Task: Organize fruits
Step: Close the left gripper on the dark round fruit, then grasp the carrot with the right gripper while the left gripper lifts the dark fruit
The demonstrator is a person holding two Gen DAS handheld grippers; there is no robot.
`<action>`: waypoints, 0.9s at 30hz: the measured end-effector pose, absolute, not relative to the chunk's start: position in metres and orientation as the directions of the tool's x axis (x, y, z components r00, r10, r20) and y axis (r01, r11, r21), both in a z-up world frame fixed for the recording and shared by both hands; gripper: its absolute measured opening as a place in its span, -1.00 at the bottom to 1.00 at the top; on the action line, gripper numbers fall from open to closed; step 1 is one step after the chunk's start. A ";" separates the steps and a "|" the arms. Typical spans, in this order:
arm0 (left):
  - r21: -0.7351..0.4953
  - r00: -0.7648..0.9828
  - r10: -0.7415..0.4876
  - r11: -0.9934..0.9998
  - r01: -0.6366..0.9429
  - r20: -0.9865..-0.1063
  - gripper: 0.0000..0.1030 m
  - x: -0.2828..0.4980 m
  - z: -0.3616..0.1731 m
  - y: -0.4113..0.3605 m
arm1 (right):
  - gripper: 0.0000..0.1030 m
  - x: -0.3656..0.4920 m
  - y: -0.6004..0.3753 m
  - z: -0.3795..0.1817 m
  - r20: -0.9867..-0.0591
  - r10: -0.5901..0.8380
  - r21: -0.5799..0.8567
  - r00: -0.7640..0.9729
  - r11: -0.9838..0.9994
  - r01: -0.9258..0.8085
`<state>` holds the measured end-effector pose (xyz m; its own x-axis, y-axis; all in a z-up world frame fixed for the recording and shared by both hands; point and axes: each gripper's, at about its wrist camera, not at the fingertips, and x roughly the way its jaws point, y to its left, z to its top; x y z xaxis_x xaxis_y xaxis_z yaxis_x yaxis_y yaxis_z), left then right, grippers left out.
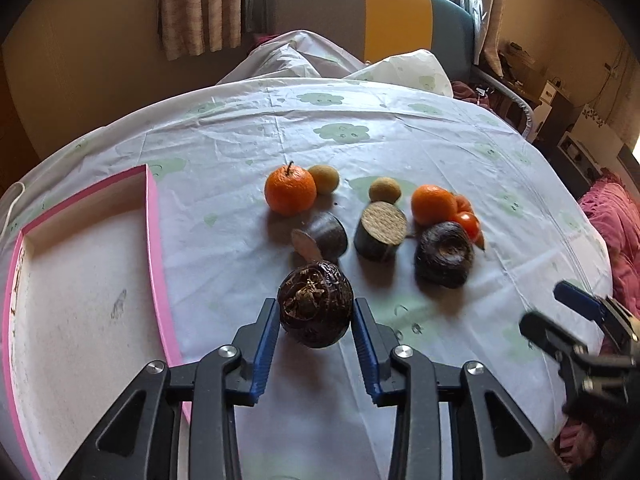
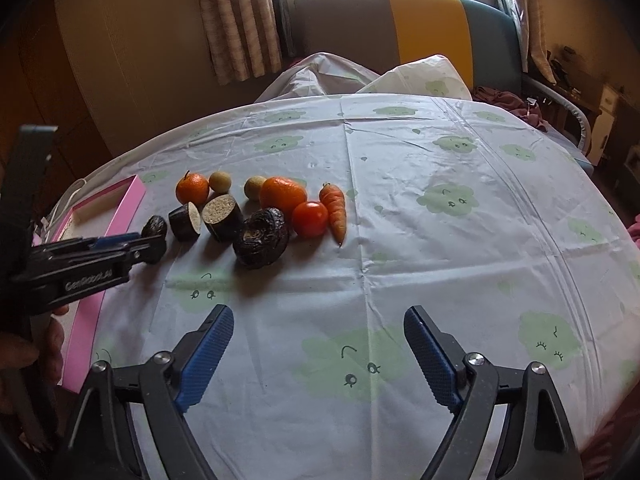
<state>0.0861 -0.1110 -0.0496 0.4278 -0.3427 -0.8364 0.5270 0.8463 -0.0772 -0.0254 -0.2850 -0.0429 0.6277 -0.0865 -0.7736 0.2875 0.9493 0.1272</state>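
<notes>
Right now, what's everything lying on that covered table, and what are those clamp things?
Dark round root: one, brown-black, between the left clamp's pads.
Cut dark root pieces: three, mid-table.
Oranges: two, back row.
Small yellowish fruits: two, beside the oranges.
Tomato: one, red.
Carrot: one, orange, right end.
Box: one, pink-rimmed, left, nothing inside.
Tablecloth: white, green clouds.
Left gripper: closed on the root.
Right gripper: open, holding nothing.

Both the left gripper (image 1: 316, 320) and the right gripper (image 2: 319, 330) are built of matte black angular arms with triangular cut-outs and round silver screws at the pivots, tipped with ribbed blue pads (image 2: 208, 354), and the left one bears white "GenRobot.AI" lettering (image 2: 89, 281).
</notes>
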 end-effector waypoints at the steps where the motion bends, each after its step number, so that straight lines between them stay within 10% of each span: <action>1: -0.082 0.422 -0.351 0.840 0.537 -0.836 -0.28 0.077 -0.050 -0.111 | 0.45 -0.024 -0.290 -0.043 -0.774 -0.080 0.138 0.628 0.946 0.292; 6: -0.085 0.429 -0.370 0.829 0.553 -0.824 -0.27 0.040 -0.057 -0.115 | -0.50 -0.007 -0.310 -0.043 -0.780 -0.042 0.190 0.624 0.935 0.300; 9: -0.064 0.454 -0.373 0.825 0.562 -0.809 -0.27 0.030 -0.058 -0.120 | -0.66 0.011 -0.320 -0.041 -0.775 -0.021 0.215 0.631 0.931 0.296; 27: -0.120 0.456 -0.394 0.846 0.519 -0.798 -0.27 0.037 -0.061 -0.119 | -0.59 0.111 -0.341 -0.069 -0.859 0.150 0.302 0.489 0.920 0.249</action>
